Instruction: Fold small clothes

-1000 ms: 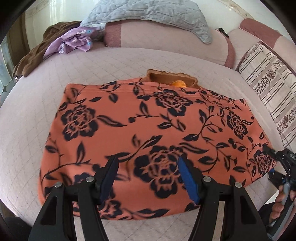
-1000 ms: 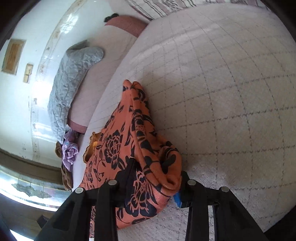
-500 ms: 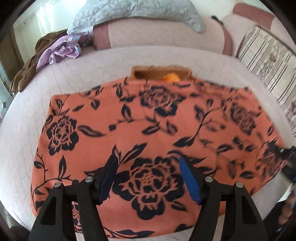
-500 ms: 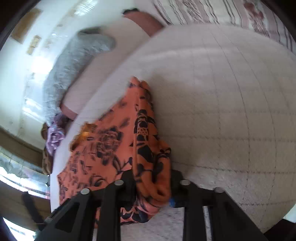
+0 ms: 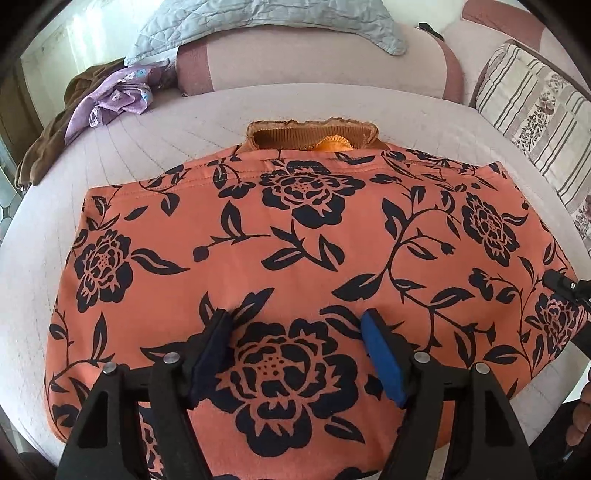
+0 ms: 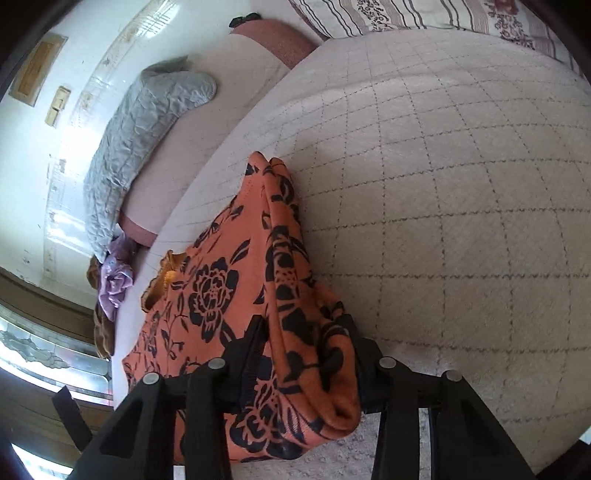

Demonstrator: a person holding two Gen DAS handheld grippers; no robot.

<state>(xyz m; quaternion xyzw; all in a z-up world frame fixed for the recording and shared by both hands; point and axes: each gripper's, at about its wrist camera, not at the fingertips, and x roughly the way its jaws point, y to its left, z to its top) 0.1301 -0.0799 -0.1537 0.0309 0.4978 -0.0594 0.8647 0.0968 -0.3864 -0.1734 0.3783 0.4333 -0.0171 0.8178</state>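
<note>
An orange garment with black flowers (image 5: pixel 314 251) lies spread flat on the quilted bed (image 5: pixel 184 122). My left gripper (image 5: pixel 295 321) hovers over its near part, a large black flower showing between the blue pads. Its jaws are opening and grip nothing. At the garment's right edge sits my right gripper (image 6: pixel 310 336), also seen at the frame's right edge in the left wrist view (image 5: pixel 565 286). A thick rolled fold of the orange garment (image 6: pixel 314 350) fills the gap between its fingers, which touch the fold on both sides while the jaws are opening.
A brown knit piece (image 5: pixel 314 138) peeks out past the garment's far edge. Purple cloth (image 5: pixel 118 99) and brown cloth (image 5: pixel 48 144) lie at the far left. A grey quilted pillow (image 5: pixel 258 22) and striped pillow (image 5: pixel 535 110) line the back. A hand (image 5: pixel 581 417) shows lower right.
The left gripper has come lower and closer over the garment, its jaws slightly wider. The right gripper squeezed the fold tighter, then widened again, and rolled a little.
</note>
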